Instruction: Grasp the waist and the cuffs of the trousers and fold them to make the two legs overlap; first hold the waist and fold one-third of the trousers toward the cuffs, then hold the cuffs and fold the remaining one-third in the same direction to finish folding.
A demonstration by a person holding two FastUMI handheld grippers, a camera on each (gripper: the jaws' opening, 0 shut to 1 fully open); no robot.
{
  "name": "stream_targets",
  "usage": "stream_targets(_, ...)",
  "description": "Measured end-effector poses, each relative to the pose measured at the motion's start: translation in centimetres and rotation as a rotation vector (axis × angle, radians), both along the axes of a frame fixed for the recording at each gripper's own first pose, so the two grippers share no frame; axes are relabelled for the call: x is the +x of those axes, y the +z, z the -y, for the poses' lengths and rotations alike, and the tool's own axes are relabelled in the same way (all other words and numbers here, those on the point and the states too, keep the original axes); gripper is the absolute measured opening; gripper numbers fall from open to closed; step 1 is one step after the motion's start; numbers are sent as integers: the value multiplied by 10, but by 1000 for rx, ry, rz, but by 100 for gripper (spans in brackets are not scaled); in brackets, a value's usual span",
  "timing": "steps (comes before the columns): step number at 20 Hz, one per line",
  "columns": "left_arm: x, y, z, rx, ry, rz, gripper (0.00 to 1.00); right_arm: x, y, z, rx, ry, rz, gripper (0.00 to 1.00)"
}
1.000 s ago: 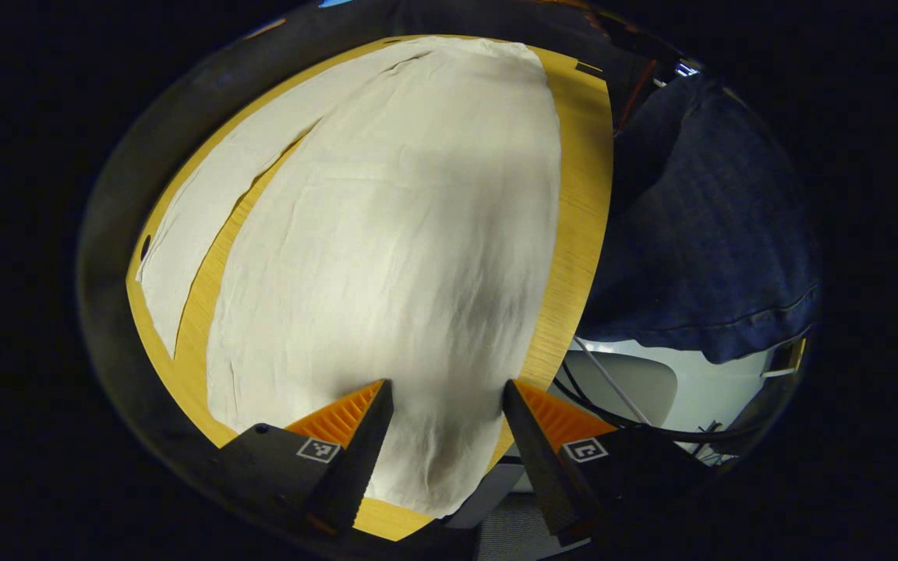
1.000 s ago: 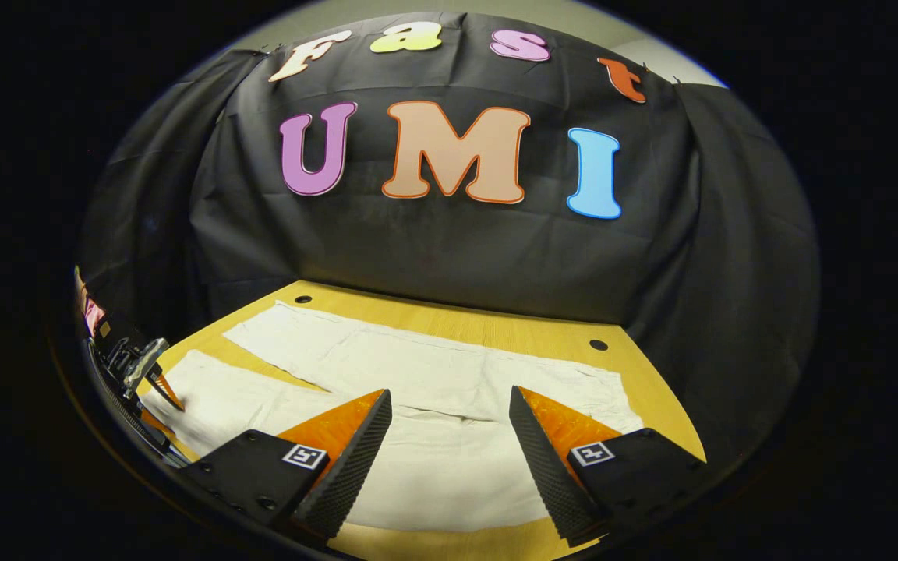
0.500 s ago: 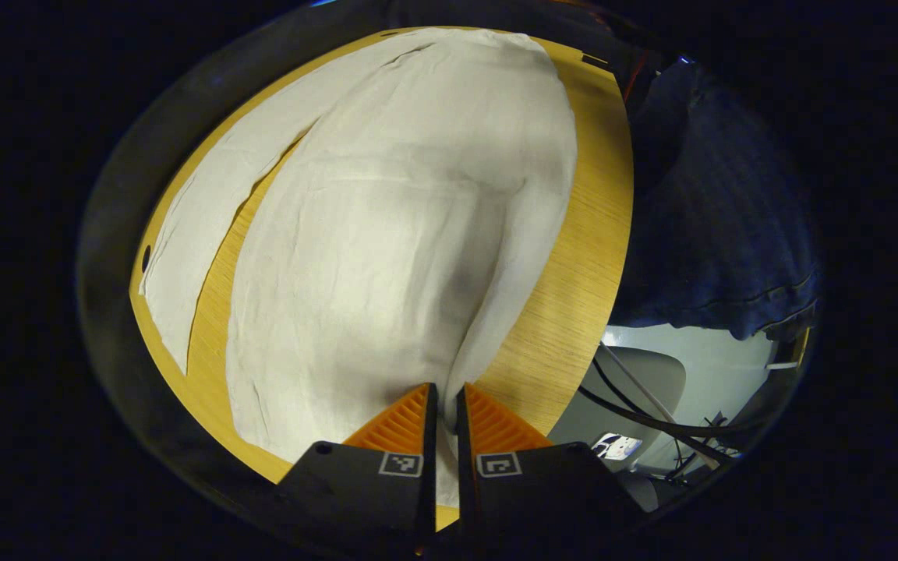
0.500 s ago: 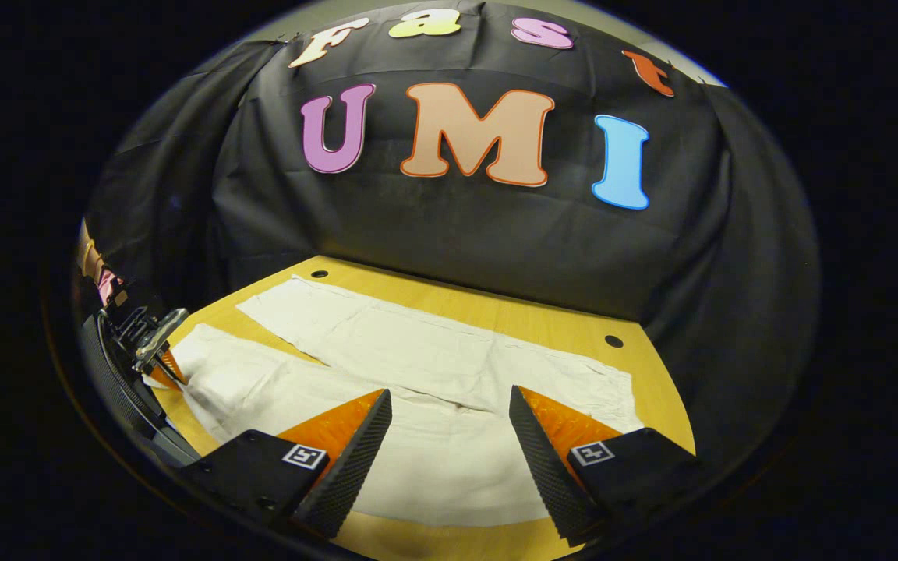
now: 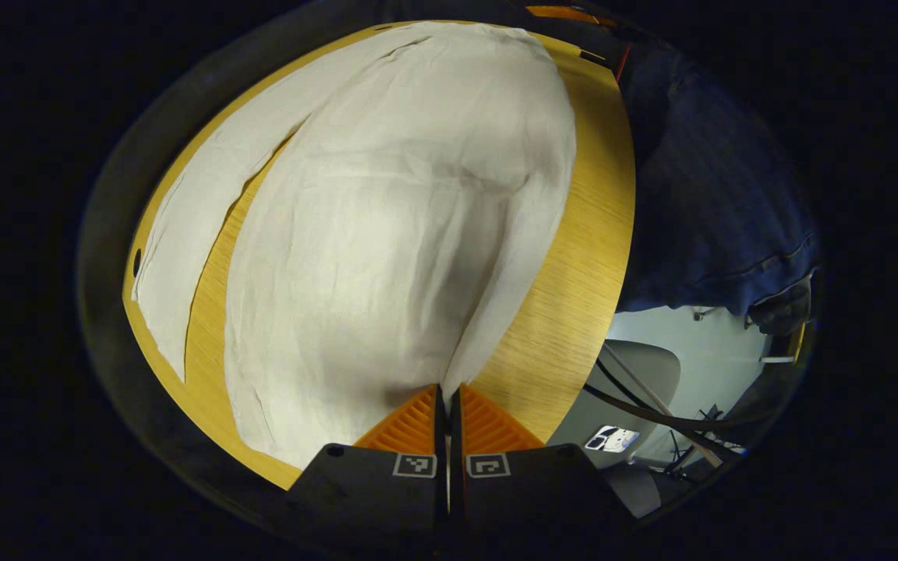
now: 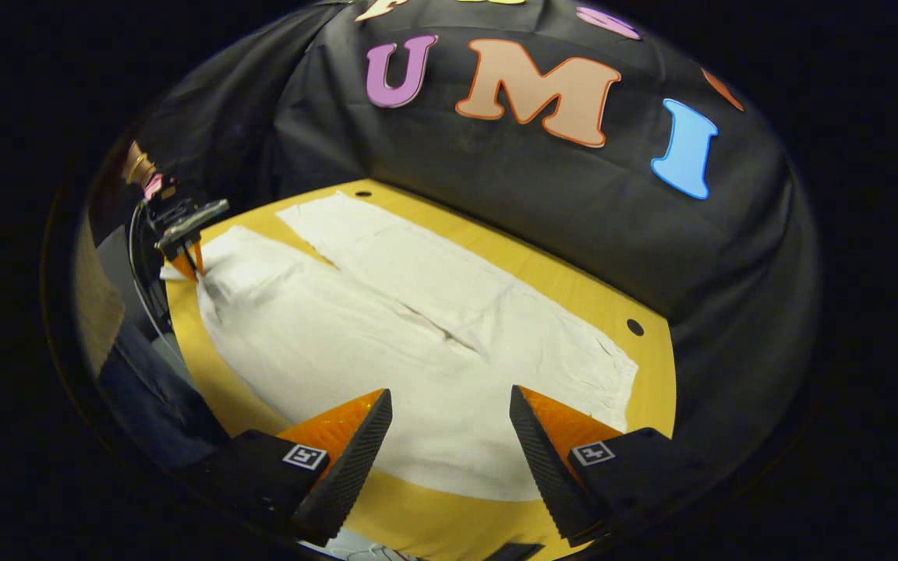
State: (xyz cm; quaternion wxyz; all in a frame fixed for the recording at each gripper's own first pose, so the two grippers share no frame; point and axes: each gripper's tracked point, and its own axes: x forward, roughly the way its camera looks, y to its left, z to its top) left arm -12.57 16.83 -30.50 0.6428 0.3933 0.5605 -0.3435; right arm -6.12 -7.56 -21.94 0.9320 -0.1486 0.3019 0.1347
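Your left gripper [image 5: 449,397] has its fingers pressed together on the cuff edge of the near leg of the cream trousers [image 5: 387,234], and the cloth tents up from the pinch. The trousers lie spread on the wooden desk [image 5: 574,312], the two legs side by side and a strip of wood showing between them. Your right gripper [image 6: 449,436] hangs just above the waist end with its fingers wide apart, gripping nothing. Judging from this, the leg-over-leg fold is only starting, so bring the right down on the near waist corner and close before you lift. Then raise both ends together, keep the leg taut between them, and lay it squarely on the far leg [image 6: 394,249], edges matched. A one-sided lift would likely drag the cloth askew.
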Motion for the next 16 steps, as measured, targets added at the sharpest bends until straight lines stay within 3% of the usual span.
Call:
stream_targets(7,1,-1,-2,31,6,-43,0,-30,-54,73,-260,210,-221,98)
stream_targets(12,0,-5,-2,43,17,-65,0,-57,-96,104,-356,379,-428,98)
stream_targets(16,-1,-7,-3,66,6,-75,0,-49,-116,117,-424,451,-495,98)
